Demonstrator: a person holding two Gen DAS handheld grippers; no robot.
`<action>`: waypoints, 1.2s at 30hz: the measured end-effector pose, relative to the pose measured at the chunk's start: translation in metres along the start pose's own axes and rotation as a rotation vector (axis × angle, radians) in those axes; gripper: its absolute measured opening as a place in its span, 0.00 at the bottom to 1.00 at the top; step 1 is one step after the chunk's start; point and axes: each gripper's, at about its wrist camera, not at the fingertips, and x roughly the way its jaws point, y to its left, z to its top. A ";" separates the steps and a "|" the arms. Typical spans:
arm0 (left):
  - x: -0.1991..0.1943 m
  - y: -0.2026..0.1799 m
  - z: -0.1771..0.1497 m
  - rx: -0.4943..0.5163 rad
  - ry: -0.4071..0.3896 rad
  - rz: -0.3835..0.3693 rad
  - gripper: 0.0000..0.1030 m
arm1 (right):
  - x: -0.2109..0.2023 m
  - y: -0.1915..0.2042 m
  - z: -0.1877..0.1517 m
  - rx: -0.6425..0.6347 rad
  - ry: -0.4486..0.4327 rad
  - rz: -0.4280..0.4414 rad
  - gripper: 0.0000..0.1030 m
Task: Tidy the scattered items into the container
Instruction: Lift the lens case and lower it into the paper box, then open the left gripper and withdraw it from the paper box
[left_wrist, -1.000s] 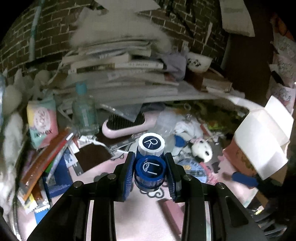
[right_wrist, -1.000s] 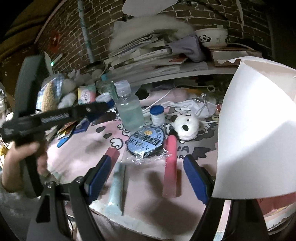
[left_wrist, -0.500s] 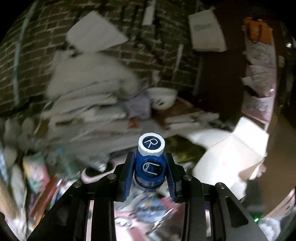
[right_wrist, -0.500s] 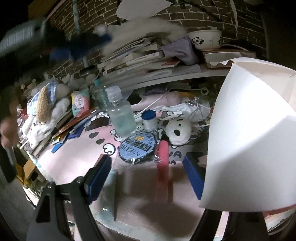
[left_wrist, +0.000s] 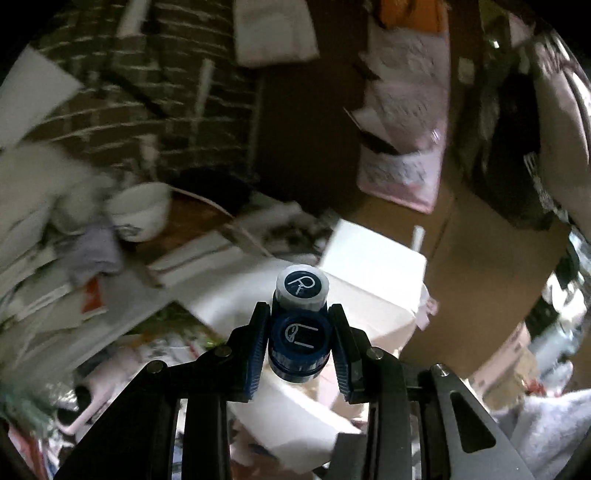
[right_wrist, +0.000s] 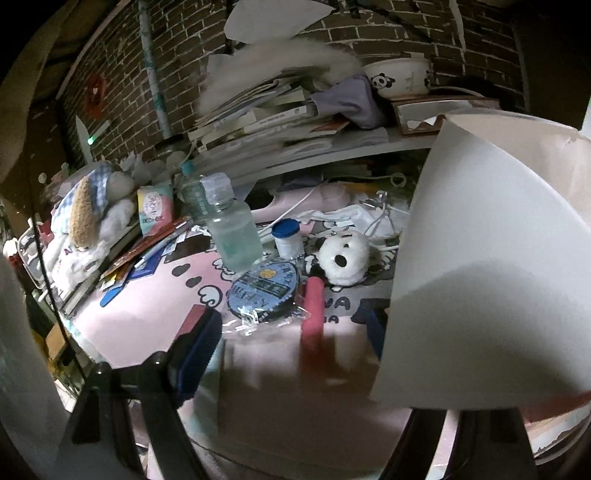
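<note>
Blue ribbed pads of the left gripper (left_wrist: 300, 341) were clenched on a contact lens case (left_wrist: 300, 325), squeezing its dark blue cap marked L from both sides while the white-rimmed cap marked R stuck out past the jaws. The case hung in the air in front of the white cardboard box (left_wrist: 373, 269), whose flaps stood open below and behind it; the view was motion-blurred, and a panda-print bowl (left_wrist: 138, 210) showed far to the left.

The right gripper (right_wrist: 291, 328) hovered low over the pink cartoon-print table (right_wrist: 147, 314) with its jaws spread wide and nothing between them; the right pad was mostly hidden behind a white box flap (right_wrist: 487, 258) that filled that side of the view. Between the pads lay a pink stick-shaped item (right_wrist: 313, 310), and just beside it a round dark packet in clear wrap (right_wrist: 264, 291). Farther back stood a clear bottle of pale liquid (right_wrist: 232, 229), a small white jar with a blue lid (right_wrist: 286, 238) and a white panda plush (right_wrist: 343, 260).
</note>
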 end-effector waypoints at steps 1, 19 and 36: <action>0.007 -0.004 0.003 0.009 0.025 -0.017 0.26 | 0.000 -0.001 -0.001 0.003 0.000 0.000 0.76; 0.119 -0.025 -0.007 0.097 0.456 -0.043 0.26 | 0.003 -0.001 -0.020 0.019 0.027 0.010 0.77; 0.104 -0.028 -0.009 0.107 0.420 -0.045 0.80 | -0.003 -0.004 -0.029 0.015 0.018 -0.005 0.77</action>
